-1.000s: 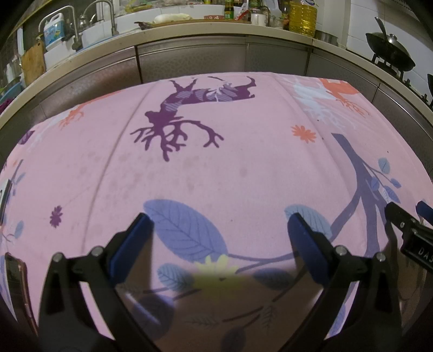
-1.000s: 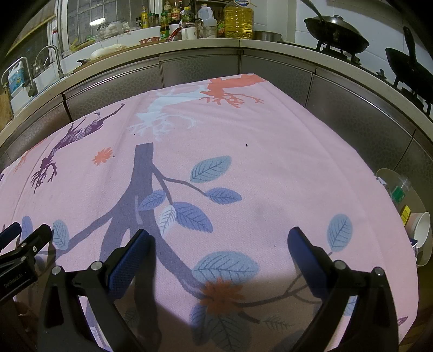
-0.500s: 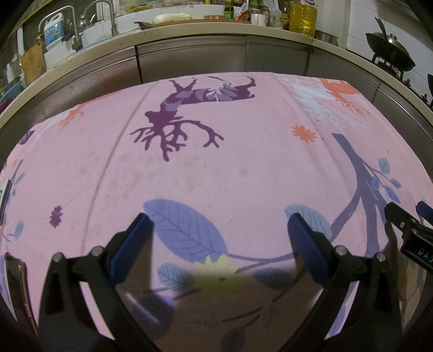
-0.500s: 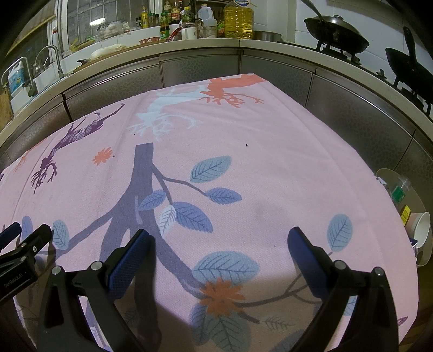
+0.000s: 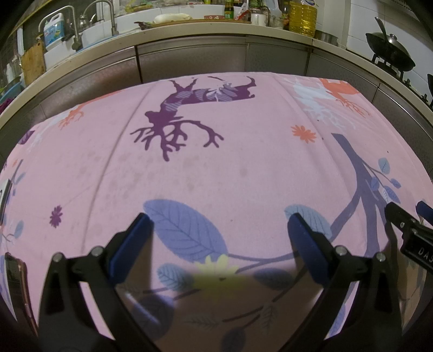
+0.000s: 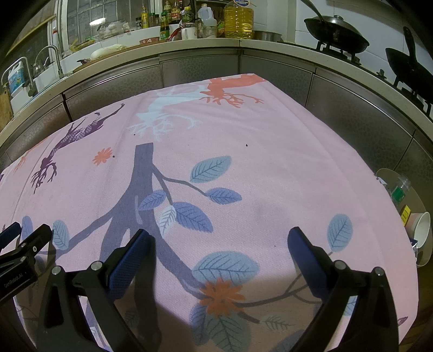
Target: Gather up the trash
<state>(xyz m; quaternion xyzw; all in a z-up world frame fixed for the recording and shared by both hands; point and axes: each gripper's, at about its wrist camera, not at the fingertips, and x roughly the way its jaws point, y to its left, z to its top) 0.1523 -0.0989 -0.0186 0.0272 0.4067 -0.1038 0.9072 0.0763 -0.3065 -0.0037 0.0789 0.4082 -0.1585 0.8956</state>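
A pink tablecloth (image 5: 216,162) with leaf and deer prints covers the table (image 6: 243,168). My left gripper (image 5: 217,224) hovers open over the near edge, nothing between its blue pads. My right gripper (image 6: 219,238) is open too, held over the cloth's right part. Each gripper shows at the edge of the other's view: the right gripper (image 5: 411,230) and the left gripper (image 6: 19,249). Beyond the table's right edge, lower down, a round white bin (image 6: 392,176) holds a clear plastic cup (image 6: 400,189), a paper cup (image 6: 422,230) and a yellow packet (image 6: 405,214). A few dark crumbs (image 6: 246,145) dot the cloth.
A phone (image 5: 17,284) lies at the table's left front corner. Grey cabinets (image 5: 189,59) wrap behind the table under a counter with a sink (image 5: 94,35), bottles, an oil jug (image 6: 238,20) and woks (image 6: 335,32) on a stove.
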